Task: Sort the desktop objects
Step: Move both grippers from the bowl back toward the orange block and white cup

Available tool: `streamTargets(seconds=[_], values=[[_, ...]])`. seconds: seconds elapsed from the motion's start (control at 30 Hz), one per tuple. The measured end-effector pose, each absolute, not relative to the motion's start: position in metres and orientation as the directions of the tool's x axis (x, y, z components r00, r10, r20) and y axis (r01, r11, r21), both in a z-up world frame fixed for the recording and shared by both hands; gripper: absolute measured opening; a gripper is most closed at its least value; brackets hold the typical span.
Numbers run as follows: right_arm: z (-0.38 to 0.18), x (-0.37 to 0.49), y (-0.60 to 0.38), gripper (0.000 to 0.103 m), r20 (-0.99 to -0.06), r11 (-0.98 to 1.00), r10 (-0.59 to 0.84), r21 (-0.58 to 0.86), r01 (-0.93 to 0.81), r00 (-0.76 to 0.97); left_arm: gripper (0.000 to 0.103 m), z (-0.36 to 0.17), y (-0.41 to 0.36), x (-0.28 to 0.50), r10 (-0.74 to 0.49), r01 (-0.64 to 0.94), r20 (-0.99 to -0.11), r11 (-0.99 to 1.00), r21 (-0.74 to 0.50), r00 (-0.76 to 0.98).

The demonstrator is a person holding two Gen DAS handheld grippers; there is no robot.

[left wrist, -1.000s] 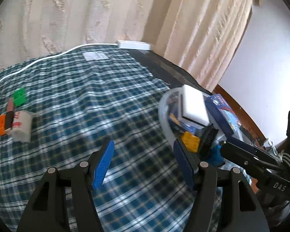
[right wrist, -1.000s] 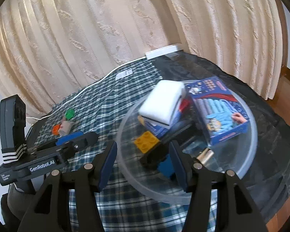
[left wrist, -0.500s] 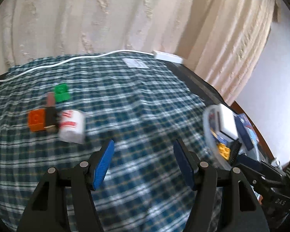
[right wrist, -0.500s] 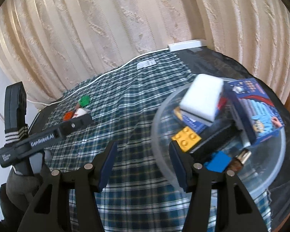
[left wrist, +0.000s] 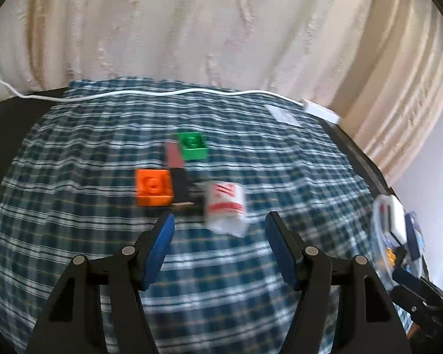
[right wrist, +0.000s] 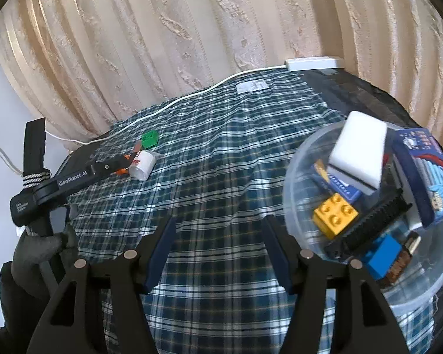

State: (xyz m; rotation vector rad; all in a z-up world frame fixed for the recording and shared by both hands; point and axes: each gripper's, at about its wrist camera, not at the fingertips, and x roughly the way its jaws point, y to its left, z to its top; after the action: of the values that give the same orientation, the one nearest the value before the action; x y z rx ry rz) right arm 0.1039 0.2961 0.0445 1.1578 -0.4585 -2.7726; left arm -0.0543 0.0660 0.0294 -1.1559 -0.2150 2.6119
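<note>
Your left hand-held gripper (left wrist: 218, 230), wide open and empty, has swung from the clear plastic bowl (right wrist: 292, 177) to the white paper-wrapped roll (left wrist: 225, 206): next pick. Right hand-held gripper (right wrist: 218, 244): open, empty.

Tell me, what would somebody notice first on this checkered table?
Probably the clear bowl on the right side, piled with a white sponge, a yellow brick and a blue box. Next, the little cluster on the far left of the cloth: an orange brick, a green brick and a white roll, just ahead of the open left gripper.
</note>
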Motion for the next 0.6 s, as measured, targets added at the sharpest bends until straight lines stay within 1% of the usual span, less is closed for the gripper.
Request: streamTargets(seconds=[0.2,0.47,0.6], values=[[0.042,0.097,0.287,0.065,-0.679,-0.947,-0.226,0.320,-0.005,-0.699,0.067,0.023,0.049,-0.072,0.251,-0.146,-0.723,-0.968,-0.207,-0.644],[0.038,0.088,0.277,0.065,-0.687,-0.946,-0.244,0.323,0.014,-0.684,0.067,0.014,0.030,-0.089,0.209,-0.084,-0.731,-0.975,-0.204,-0.649],[0.035,0.084,0.273,0.065,-0.689,-0.945,-0.256,0.327,0.024,-0.678,0.067,0.009,0.031,-0.095,0.174,-0.069,-0.738,-0.983,-0.170,-0.652]])
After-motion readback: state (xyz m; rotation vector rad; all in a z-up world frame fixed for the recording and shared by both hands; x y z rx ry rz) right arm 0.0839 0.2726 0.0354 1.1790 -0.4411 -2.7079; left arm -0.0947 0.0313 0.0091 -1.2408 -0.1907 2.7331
